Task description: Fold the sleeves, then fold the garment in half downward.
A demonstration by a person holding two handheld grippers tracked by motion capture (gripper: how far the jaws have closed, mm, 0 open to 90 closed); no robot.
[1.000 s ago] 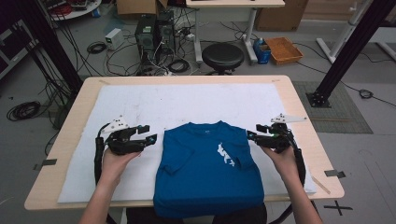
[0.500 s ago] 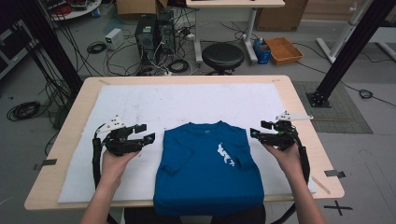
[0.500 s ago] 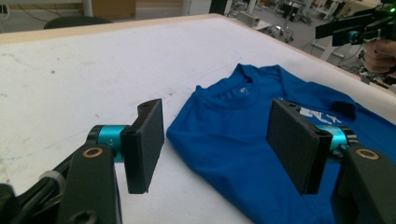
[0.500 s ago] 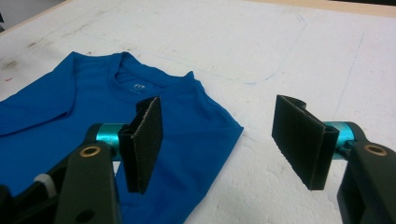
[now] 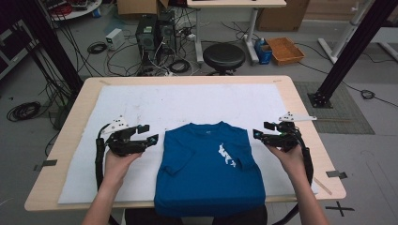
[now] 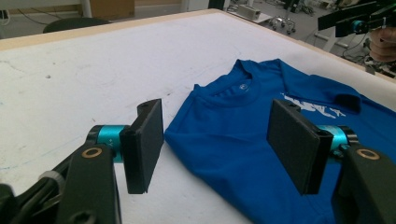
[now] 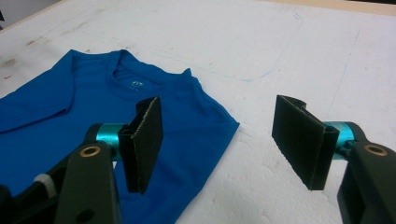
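A blue T-shirt (image 5: 206, 168) with a white chest print lies flat on the white sheet (image 5: 187, 103), sleeves folded in and hem hanging over the near table edge. My left gripper (image 5: 148, 133) hovers just left of the shirt's shoulder, open; its jaws have just been opening, with nothing between them. In the left gripper view the gripper (image 6: 215, 140) looks across the shirt (image 6: 233, 121) towards the collar. My right gripper (image 5: 263, 130) hovers off the right shoulder, open; its jaws have also just been opening, again on nothing. In the right gripper view the gripper (image 7: 217, 137) looks over the shirt's (image 7: 70, 121) edge.
The sheet covers most of the wooden table (image 5: 300, 108). Behind the table on the floor stand a black stool (image 5: 224, 56), a computer tower (image 5: 148, 33), an orange crate (image 5: 285, 49) and loose cables. Black frame posts (image 5: 349, 51) rise at both far corners.
Both pairs of jaws stand wider than a second ago. The right gripper has drifted slightly right, off the shirt's edge. The shirt has not moved.
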